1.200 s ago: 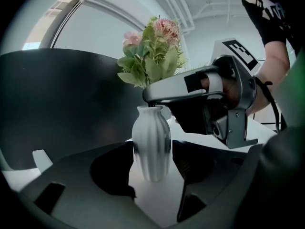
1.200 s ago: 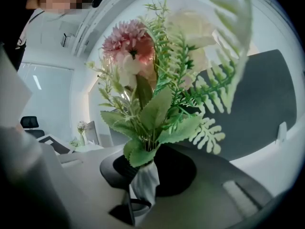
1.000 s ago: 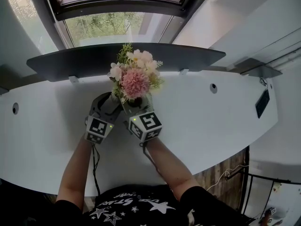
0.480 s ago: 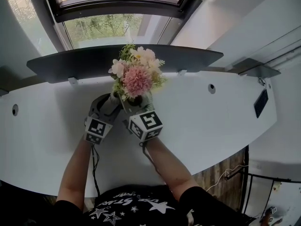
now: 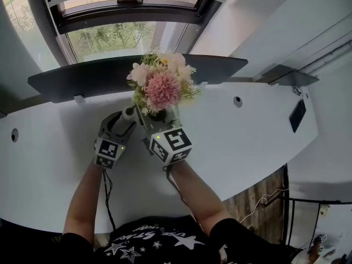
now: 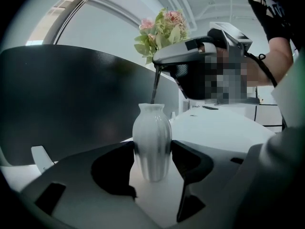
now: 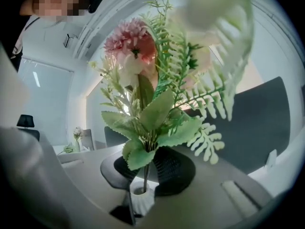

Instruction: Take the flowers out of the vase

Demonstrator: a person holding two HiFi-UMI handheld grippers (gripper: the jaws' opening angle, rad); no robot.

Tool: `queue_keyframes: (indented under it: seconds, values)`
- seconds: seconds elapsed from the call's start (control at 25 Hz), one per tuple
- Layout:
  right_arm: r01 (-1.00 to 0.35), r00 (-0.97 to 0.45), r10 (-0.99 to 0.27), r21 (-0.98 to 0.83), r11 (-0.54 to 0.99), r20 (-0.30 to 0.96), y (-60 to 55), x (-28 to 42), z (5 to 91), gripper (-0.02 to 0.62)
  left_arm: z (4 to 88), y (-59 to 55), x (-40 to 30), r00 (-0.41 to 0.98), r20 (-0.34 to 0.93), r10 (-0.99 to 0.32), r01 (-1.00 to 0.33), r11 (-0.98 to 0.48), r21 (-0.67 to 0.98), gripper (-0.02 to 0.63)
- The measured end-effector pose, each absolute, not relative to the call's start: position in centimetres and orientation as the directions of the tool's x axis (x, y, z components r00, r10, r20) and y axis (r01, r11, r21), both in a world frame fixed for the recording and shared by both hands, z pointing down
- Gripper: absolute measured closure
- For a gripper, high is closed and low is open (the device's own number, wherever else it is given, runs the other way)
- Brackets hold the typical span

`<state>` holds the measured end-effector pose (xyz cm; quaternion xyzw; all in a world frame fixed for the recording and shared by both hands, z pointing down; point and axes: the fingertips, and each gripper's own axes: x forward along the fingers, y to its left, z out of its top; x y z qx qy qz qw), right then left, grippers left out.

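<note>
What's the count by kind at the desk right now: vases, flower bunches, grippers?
vase: 1
bunch of flowers: 1
hand-held gripper: 2, the left hand-held gripper and the right hand-held gripper
Total: 4
</note>
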<state>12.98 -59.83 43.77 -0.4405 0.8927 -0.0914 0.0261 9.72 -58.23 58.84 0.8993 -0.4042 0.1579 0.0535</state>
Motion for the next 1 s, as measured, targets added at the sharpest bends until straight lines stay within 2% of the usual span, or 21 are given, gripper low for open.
queue_keyframes:
  seconds: [0.6,1.0]
  values:
    - [-0.787,-0.608,-0.794,-0.115,0.606,-0.021,-57.5,13.7,38.1,0.540,57.9,-57.6,9.9,0.639,0.317,-0.701,-0.731,-0.681,-0.033,0.351]
    - [-0.787,-0.613,-0.790,-0.105,0.608,0.020,-55.1,12.5,37.4,0.541,56.9,-55.6,7.3,0.619,0.337,-0.709,-0.747,-0.665,-0.027,0.351]
